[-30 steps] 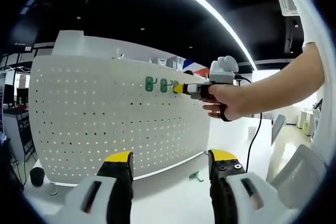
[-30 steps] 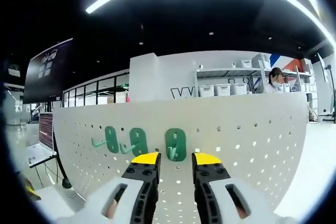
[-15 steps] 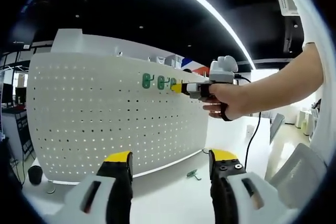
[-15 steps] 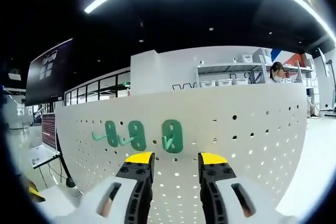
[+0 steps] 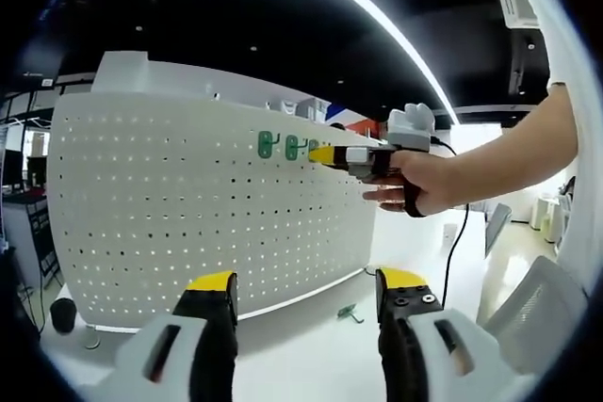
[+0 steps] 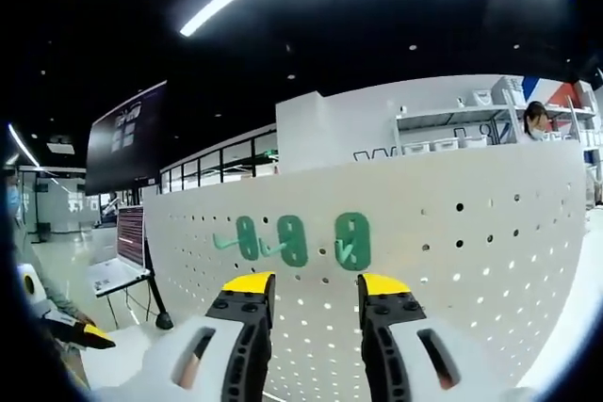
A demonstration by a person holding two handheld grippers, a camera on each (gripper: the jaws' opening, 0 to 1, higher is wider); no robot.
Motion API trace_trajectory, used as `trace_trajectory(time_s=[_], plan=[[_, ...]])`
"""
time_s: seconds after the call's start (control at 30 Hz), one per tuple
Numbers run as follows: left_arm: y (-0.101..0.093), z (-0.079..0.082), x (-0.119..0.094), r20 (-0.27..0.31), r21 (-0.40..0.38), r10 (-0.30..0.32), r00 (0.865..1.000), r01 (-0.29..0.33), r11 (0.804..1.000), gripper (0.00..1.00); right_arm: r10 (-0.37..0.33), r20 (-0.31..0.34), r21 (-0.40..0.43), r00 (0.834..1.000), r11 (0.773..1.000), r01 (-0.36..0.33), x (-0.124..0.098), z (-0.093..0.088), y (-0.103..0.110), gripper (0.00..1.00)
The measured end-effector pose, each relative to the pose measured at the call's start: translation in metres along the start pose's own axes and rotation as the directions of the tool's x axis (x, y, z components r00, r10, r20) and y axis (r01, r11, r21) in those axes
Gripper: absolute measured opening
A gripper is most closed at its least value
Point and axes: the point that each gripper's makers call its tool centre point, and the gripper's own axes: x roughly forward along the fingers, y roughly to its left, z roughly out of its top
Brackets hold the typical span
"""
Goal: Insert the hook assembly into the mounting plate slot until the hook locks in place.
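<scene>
White pegboard mounting plate stands upright on the table; three green hooks sit in its upper rows, side by side: left one, middle one, right one. Right gripper is just below the right hook, jaws spread, nothing between them, tips near but apart from the hook. Seen from the left gripper view, the right gripper is held in a hand with its yellow tips up beside the same row of hooks. Left gripper hangs low over the table, jaws spread and empty; one loose green hook lies on the table near the plate's foot. Judgement: right hook looks seated, though whether it has locked cannot be told. Risks: open tips brushing the hook could lever it out of its slot; a push on the upper plate could rock the freestanding board; loose hook may drift out of frame.
</scene>
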Motion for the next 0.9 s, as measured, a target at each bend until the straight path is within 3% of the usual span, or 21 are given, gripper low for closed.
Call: trace_trajectory(time_s=[0.53, 0.9], plan=[[-0.004, 0.002, 0.001, 0.0, -0.01, -0.023, 1.0, 0.023, 1.0, 0.63, 0.059, -0.04, -0.088, 0.997, 0.994, -0.062, -0.027, -0.014, 0.005, 0.38], [-0.003, 0.005, 0.001, 0.005, 0.004, -0.013, 1.0, 0.013, 1.0, 0.62, 0.064, -0.043, -0.074, 0.997, 0.995, -0.067, -0.058, -0.032, 0.009, 0.43]])
